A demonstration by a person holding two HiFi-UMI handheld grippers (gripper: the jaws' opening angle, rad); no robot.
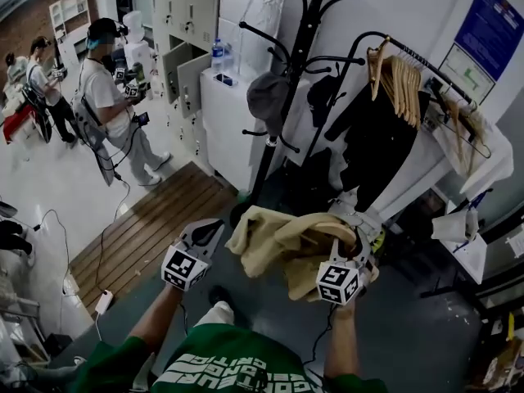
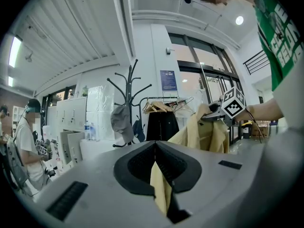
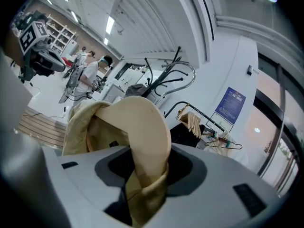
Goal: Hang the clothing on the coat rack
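left gripper (image 1: pixel 210 233) (image 2: pixel 156 164): jaws narrow, pinched on a thin fold of the beige jacket (image 1: pixel 278 242) (image 2: pixel 160 186) (image 3: pixel 135 127)
right gripper (image 1: pixel 350 229) (image 3: pixel 142 172): jaws held wide by a thick bunch of the same jacket, clamped on it
jacket place: slung between the two grippers, bulk toward the right one, off the floor
coat rack (image 1: pixel 293 72) (image 2: pixel 129 99) (image 3: pixel 164 82): black, upright, ahead of both grippers, apart from the jacket
grey cap (image 1: pixel 267 97) (image 2: pixel 122 122): on a rack hook
clothes rail (image 1: pixel 426 65): right of the rack, beyond the right gripper, wooden hangers (image 1: pixel 401 84) on it
blue poster (image 1: pixel 490 24) (image 3: pixel 231 106): text too small to read
green shirt (image 1: pixel 233 367): white lettering, not legible
marker cube (image 1: pixel 338 283): black-white squares, no words
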